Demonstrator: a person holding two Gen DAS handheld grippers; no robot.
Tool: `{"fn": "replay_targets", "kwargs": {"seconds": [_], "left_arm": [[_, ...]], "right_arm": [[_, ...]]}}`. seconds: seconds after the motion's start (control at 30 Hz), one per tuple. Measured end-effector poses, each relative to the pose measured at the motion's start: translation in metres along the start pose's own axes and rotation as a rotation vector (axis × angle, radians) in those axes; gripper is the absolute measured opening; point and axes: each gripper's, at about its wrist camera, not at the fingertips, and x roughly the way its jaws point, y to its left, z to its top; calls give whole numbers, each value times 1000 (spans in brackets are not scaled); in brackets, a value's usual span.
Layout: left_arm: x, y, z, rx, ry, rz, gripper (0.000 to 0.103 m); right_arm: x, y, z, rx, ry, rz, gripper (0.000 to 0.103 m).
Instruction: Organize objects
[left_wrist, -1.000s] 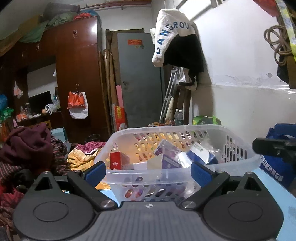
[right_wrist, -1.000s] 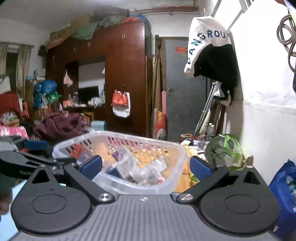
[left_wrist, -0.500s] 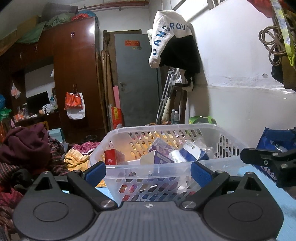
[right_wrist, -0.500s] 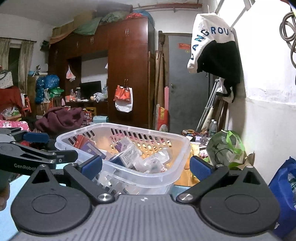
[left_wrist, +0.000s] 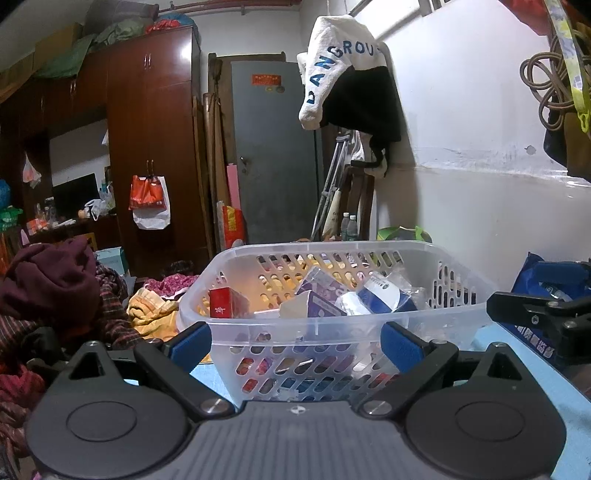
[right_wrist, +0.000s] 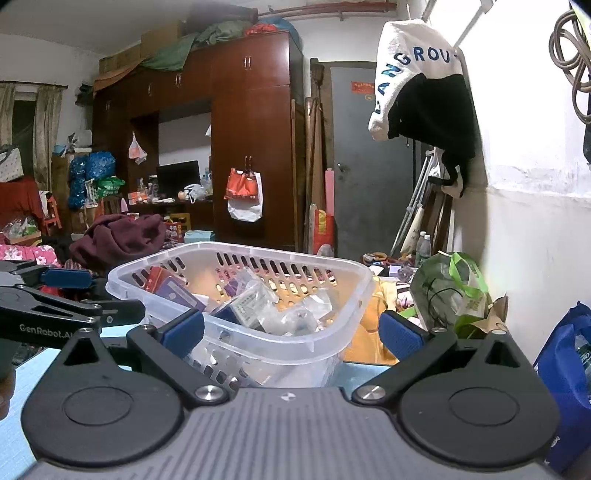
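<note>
left hand-held gripper (left_wrist: 295, 341) agape | right hand-held gripper (right_wrist: 291, 332) agape | basket (left_wrist: 332, 325) (full)

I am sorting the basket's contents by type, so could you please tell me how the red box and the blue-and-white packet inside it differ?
The red box stands upright at the left end of the basket; the blue-and-white packet lies tilted towards the right. The red box is rigid with flat faces; the packet looks rounder and soft-wrapped. The box is nearly all red; the packet is blue with a white end. Both rest in the basket among other packages, ungrasped.
</note>
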Motion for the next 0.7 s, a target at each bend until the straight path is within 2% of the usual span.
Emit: {"fn": "replay_targets", "kwargs": {"seconds": [0.7], "left_arm": [[-2,0,-4,-7,0,-19,99]], "right_arm": [[0,-5,-8,-9,8,-12,103]]}}
